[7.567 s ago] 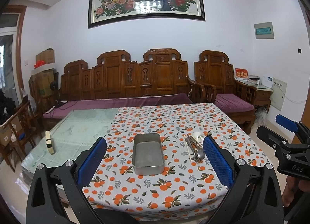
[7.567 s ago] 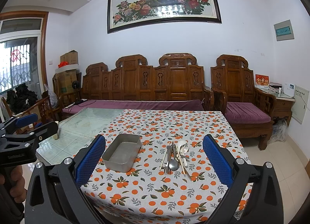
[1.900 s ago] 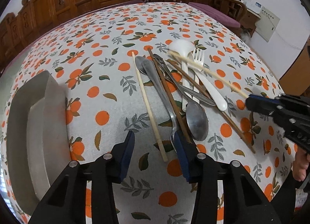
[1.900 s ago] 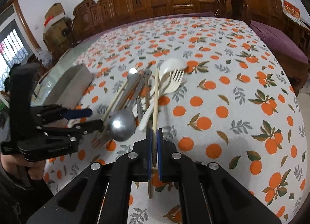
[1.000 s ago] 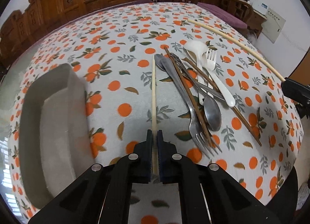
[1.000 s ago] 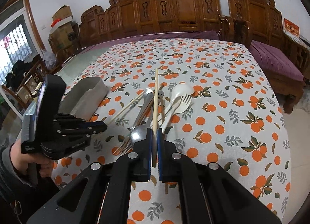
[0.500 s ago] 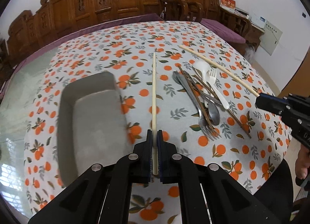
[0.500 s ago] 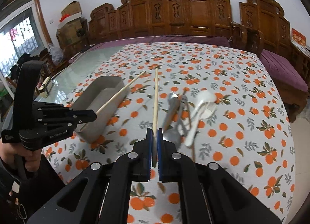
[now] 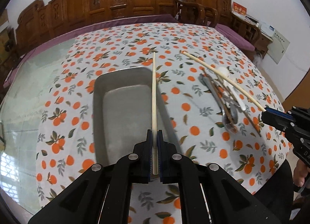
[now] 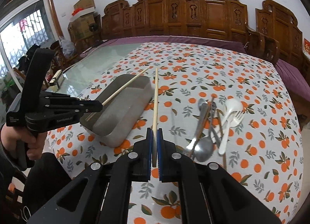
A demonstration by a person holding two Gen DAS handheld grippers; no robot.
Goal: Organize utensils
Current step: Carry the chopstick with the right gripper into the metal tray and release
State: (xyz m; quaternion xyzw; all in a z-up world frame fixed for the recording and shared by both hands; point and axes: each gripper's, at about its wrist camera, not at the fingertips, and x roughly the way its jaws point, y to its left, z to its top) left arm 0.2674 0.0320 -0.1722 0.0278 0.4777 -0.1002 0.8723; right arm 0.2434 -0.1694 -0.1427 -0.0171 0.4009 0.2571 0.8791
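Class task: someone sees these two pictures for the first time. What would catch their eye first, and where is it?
Each gripper, left and right, is shut on one pale chopstick, held in the air. The left one hangs over the metal tray; a cutlery pile lies to the tray's right on the orange-print tablecloth.

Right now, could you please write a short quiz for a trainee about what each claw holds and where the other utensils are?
1. What does the left claw grip?
2. True or false: the metal tray already has spoons inside.
3. Which lies in the utensil pile? A) white plastic fork B) knife block C) ladle

Key:
1. One light chopstick; the right claw grips a second chopstick.
2. False, it looks empty.
3. A
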